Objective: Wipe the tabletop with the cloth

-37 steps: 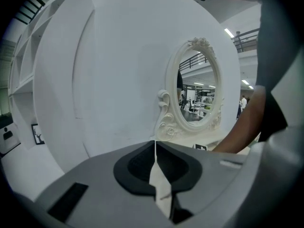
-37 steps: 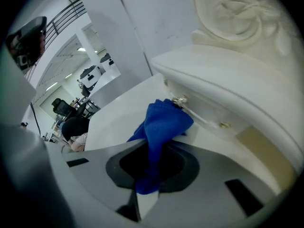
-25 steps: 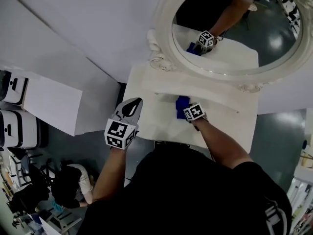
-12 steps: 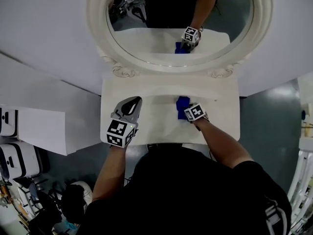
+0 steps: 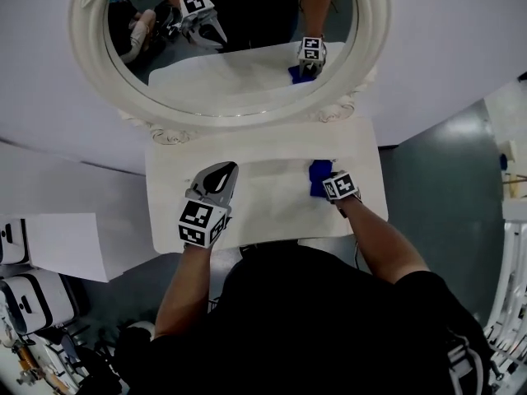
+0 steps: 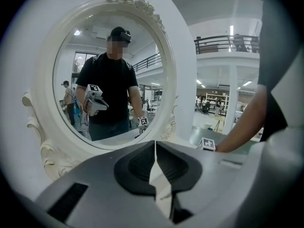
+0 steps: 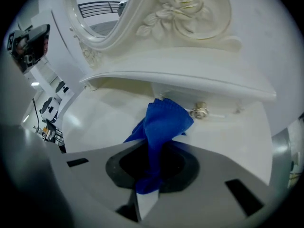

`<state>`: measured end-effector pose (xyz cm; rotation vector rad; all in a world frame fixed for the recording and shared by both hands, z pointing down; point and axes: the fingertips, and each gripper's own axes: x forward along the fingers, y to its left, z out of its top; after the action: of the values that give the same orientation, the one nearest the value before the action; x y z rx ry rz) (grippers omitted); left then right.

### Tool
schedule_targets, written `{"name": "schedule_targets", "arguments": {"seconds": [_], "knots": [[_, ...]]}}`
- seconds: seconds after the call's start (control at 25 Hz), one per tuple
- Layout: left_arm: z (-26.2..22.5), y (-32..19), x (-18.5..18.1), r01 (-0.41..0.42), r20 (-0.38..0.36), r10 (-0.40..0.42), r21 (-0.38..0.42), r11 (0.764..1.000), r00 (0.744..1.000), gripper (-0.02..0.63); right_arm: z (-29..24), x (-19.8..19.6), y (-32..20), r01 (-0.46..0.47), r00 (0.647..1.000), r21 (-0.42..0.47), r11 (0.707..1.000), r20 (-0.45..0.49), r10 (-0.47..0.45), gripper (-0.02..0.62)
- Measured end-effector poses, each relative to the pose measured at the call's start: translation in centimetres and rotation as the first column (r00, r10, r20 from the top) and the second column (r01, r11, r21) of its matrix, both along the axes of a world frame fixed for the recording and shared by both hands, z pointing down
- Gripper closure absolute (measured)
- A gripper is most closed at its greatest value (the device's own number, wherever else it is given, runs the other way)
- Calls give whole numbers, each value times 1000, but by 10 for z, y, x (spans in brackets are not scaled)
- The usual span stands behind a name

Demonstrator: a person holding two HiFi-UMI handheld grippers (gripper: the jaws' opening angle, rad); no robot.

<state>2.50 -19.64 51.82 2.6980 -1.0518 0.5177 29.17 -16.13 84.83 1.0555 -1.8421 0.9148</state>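
Pinching a bunched fold of the blue cloth [image 7: 161, 122], the right gripper [image 7: 148, 186] has its fingers shut tight on the fabric, and the loose end spills forward past them. From the head view the cloth sits on the white tabletop [image 5: 263, 208] toward its right rear part, just beside the raised back ledge [image 7: 190, 82] under the mirror [image 5: 206, 120]. A small metal knob [image 7: 198, 112] on that back panel lies just beside the cloth's far edge.

The left gripper [image 5: 223, 171] is held over the left part of the tabletop, well apart from the cloth. Its fingers are pressed together with nothing between them — whether they touch the surface cannot be told. It points toward the oval, ornately framed mirror, whose glass reflects the person in a black shirt with both grippers.
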Motion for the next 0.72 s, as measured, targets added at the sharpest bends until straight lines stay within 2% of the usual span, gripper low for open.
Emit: {"name": "schedule_targets", "arguments": {"seconds": [0.4, 0.72], "knots": [[5, 2, 56, -78, -4, 78, -6, 997, 997, 589, -1, 103, 29, -176, 984, 0, 984, -37, 176, 554], [6, 8, 73, -97, -3, 97, -8, 995, 995, 589, -1, 144, 44, -222, 972, 10, 975, -73, 222, 555]]}}
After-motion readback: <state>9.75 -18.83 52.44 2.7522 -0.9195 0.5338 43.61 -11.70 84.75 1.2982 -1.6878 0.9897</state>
